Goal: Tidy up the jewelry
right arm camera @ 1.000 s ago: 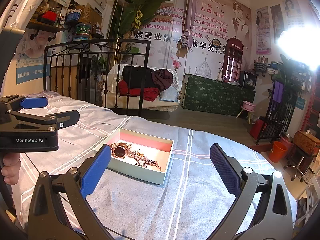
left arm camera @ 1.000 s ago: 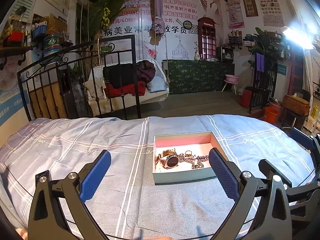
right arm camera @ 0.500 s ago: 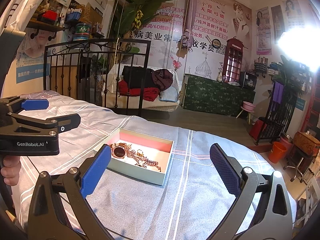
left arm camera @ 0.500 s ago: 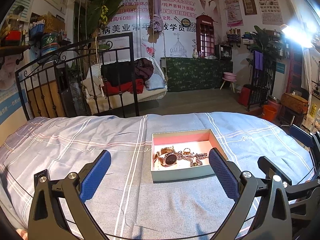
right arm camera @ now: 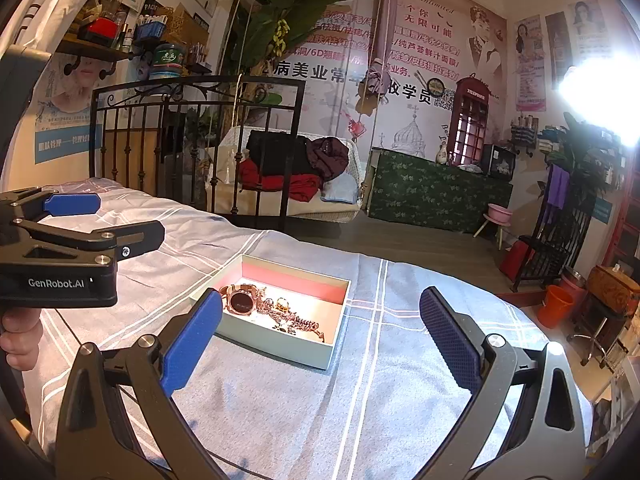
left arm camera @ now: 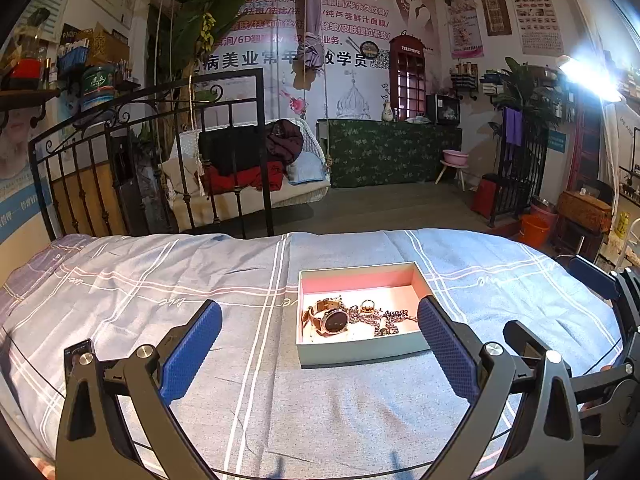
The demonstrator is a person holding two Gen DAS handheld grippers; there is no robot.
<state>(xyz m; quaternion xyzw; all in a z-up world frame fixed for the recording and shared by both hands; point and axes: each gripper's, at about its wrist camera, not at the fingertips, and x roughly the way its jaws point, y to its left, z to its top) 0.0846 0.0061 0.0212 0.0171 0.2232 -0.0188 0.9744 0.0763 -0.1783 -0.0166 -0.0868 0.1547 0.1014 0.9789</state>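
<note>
A shallow pale-green box with a pink inside sits on the bed; it also shows in the right wrist view. In it lie a rose-gold watch, a ring and a tangled chain. The watch and chain also show in the right wrist view. My left gripper is open and empty, held back from the box's near side. My right gripper is open and empty, to the right of the box.
The box rests on a blue-grey plaid bedsheet. A black iron bed frame stands at the far left. Beyond the bed's far edge are a floor, a swing seat with clothes and a green cabinet.
The left gripper has pulled back and tilted slightly, so the box sits a little higher in its view. The right gripper has barely moved. Both stay open.
</note>
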